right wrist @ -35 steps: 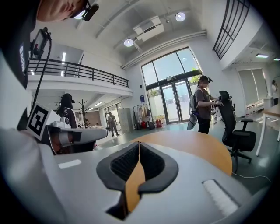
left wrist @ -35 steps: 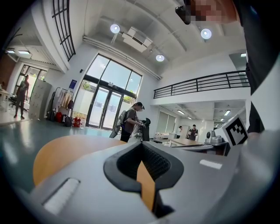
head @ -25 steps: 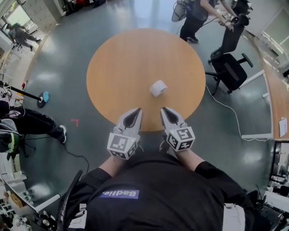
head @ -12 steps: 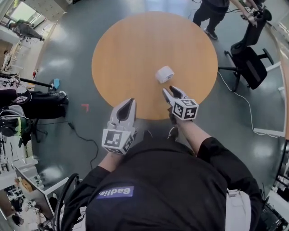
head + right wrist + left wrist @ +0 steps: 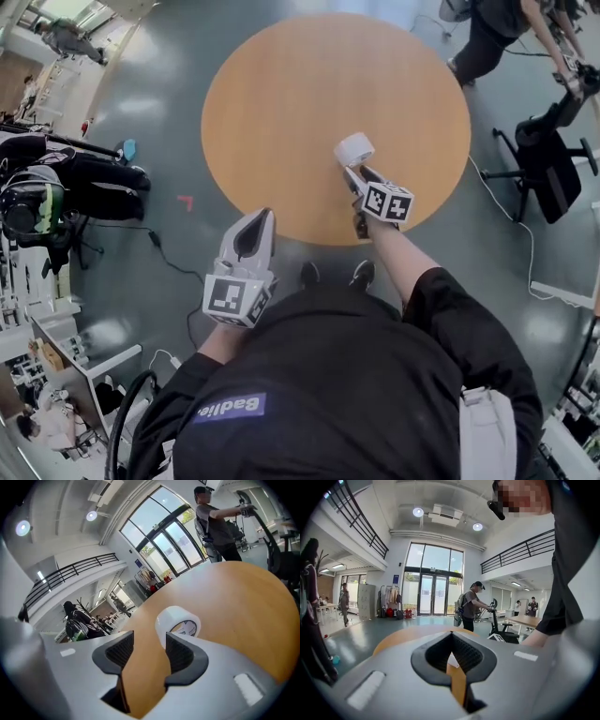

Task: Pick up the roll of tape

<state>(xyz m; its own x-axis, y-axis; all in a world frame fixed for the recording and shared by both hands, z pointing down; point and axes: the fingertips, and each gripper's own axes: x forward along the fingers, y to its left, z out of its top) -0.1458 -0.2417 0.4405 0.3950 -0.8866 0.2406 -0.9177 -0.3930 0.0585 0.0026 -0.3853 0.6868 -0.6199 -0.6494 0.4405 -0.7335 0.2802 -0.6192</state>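
Observation:
The white roll of tape (image 5: 353, 148) lies on its side on the round orange table (image 5: 281, 103), right of centre. My right gripper (image 5: 352, 174) reaches over the table's near part and its tips stop just short of the roll. In the right gripper view the tape (image 5: 177, 623) sits close ahead of the right-hand pad, with only bare tabletop between the jaws. The right gripper (image 5: 149, 640) is open and its jaws are still opening. My left gripper (image 5: 260, 217) hovers at the table's near edge, empty. In its own view the left gripper (image 5: 451, 634) has its tips together.
A black office chair (image 5: 548, 164) stands right of the table, with a person (image 5: 502, 33) beyond it. Bags and a seated figure (image 5: 56, 187) are on the floor at the left. A cable (image 5: 511, 234) runs along the floor at the right. My feet (image 5: 333, 274) are by the table's near edge.
My right gripper moved forward and down over the table to the tape, and its jaws opened from nearly shut. The left gripper stayed near the table's front edge.

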